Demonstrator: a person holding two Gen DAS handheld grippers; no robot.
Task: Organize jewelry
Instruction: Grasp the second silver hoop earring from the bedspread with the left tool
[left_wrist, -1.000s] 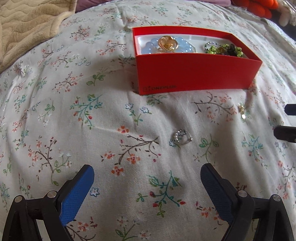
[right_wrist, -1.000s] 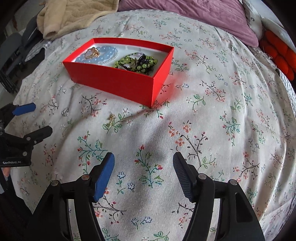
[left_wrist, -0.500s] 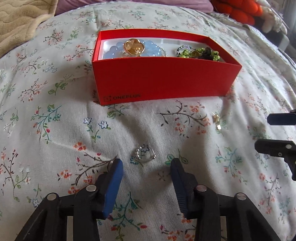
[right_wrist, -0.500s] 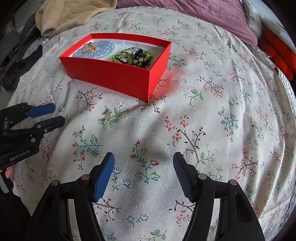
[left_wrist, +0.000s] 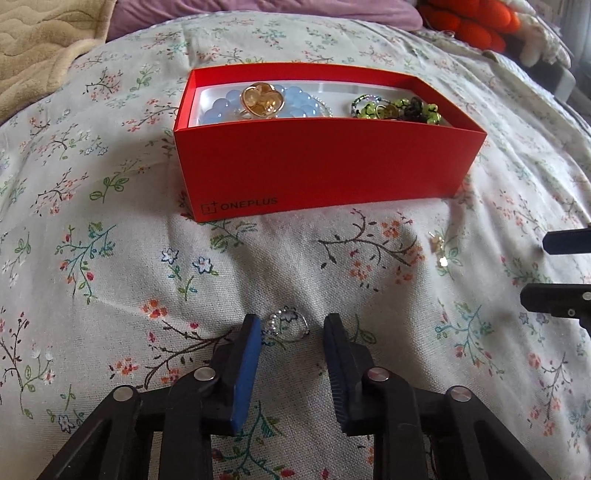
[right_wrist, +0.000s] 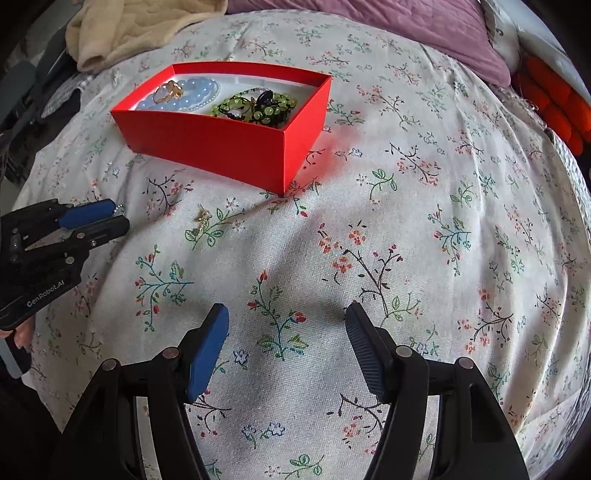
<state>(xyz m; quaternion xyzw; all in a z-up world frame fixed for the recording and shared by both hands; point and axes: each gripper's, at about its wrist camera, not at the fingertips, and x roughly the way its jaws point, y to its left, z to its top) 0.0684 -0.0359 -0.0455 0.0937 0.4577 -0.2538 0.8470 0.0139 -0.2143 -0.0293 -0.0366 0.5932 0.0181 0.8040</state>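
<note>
A small silver ring (left_wrist: 280, 321) lies on the flowered bedspread, between the fingertips of my left gripper (left_wrist: 293, 324). Its jaws are closing; the left pad is at the ring's edge and the right pad stands a little apart. A gold earring (left_wrist: 439, 245) lies loose to the right, in front of the red box (left_wrist: 325, 173). The box holds a blue bead bracelet (left_wrist: 295, 107), a gold ring (left_wrist: 262, 99) and a green bead bracelet (left_wrist: 399, 107). My right gripper (right_wrist: 287, 310) hovers open over bare cloth, with nothing between its fingers. The right wrist view shows the left gripper (right_wrist: 114, 218) at the left.
A beige blanket (right_wrist: 140, 26) lies at the back left and a purple pillow (right_wrist: 406, 22) at the back. An orange knitted thing (right_wrist: 557, 107) sits at the right edge of the bed. The right gripper's fingers (left_wrist: 554, 295) reach in beside the earring.
My left gripper has come forward to the silver ring and its jaws have narrowed from wide apart to close around it. The right gripper has kept still.
</note>
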